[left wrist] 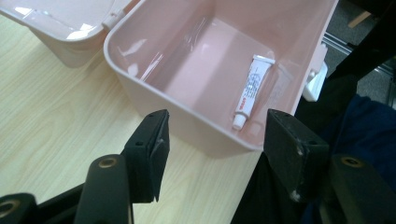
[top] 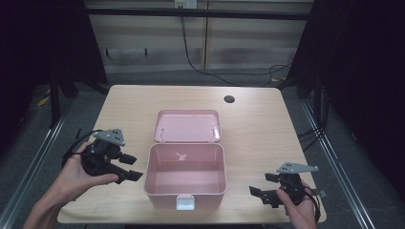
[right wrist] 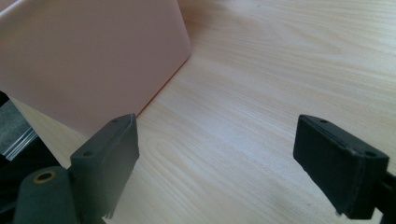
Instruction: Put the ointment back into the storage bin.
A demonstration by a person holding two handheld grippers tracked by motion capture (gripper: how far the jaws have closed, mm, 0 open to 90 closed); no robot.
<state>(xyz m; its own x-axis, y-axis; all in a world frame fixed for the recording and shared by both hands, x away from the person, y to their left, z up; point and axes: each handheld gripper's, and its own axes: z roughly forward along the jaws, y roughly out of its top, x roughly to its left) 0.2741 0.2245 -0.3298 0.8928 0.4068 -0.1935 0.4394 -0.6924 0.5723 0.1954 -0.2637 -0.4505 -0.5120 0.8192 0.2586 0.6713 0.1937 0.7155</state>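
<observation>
A pink box [top: 186, 188] stands open at the table's middle front, its lid [top: 187, 126] folded back flat behind it. A small white tube [left wrist: 252, 91] lies on the box floor against one wall. My left gripper [top: 128, 167] is open, held just left of the box with its jaws toward the box wall [left wrist: 154, 100]. My right gripper [top: 262, 185] is open near the front right of the table, jaws pointing at the box's outer side [right wrist: 88, 60] with bare wood between them.
A white latch [top: 185, 203] sticks out at the box's front. A dark round hole [top: 229, 99] sits in the table's far right part. Bare wood [top: 258, 138] lies right of the box. Cables and metal rails run beside the table.
</observation>
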